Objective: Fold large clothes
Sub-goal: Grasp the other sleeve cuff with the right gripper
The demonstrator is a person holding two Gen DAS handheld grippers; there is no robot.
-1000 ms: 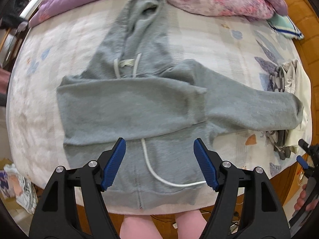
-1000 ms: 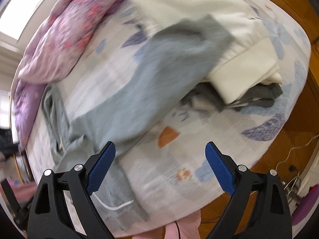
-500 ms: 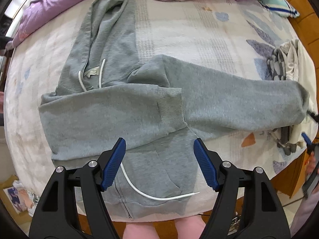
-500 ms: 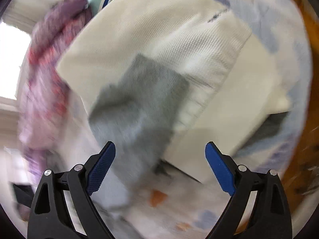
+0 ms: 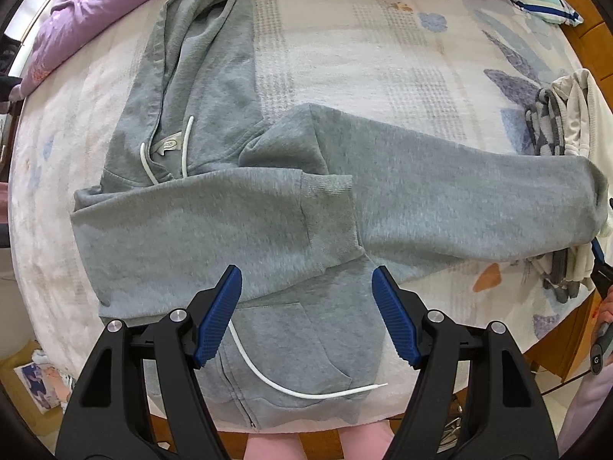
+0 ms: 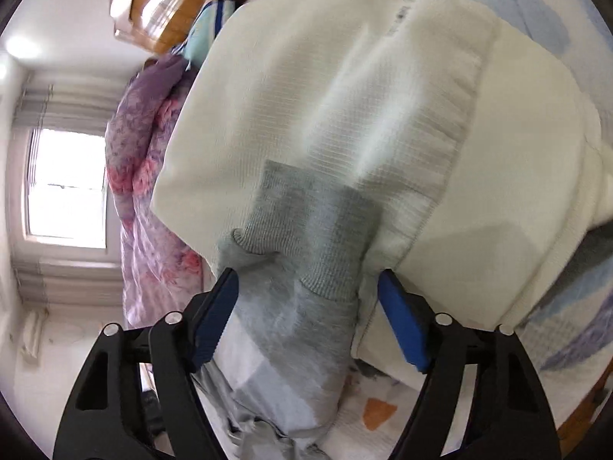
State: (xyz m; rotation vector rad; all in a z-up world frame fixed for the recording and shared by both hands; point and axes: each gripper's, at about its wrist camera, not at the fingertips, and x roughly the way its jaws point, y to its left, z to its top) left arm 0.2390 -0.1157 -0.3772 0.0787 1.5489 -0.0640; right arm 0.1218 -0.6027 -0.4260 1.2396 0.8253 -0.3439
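Observation:
A grey zip hoodie [image 5: 214, 207] lies flat on the bed, hood toward the pillows. One sleeve is folded across its chest. The other sleeve [image 5: 459, 207] stretches out to the right. My left gripper [image 5: 306, 318] is open and empty above the hoodie's pocket and white drawstring [image 5: 291, 387]. My right gripper [image 6: 306, 318] is open, its fingers on either side of the outstretched sleeve's ribbed cuff [image 6: 306, 230], which rests on a folded cream garment [image 6: 383, 115]. The right gripper's tip shows at the far right of the left wrist view [image 5: 599, 257].
A pile of folded cream and grey clothes [image 5: 567, 153] sits at the bed's right edge. Floral purple and pink quilts [image 5: 95, 19] lie along the head of the bed. A striped pillow [image 5: 544, 4] is at the far right corner. The bed's near edge is just below the hoodie's hem.
The left gripper has moved slightly left over the hoodie. The right gripper has swung toward the outstretched sleeve's end, and the cuff now lies between its open fingers.

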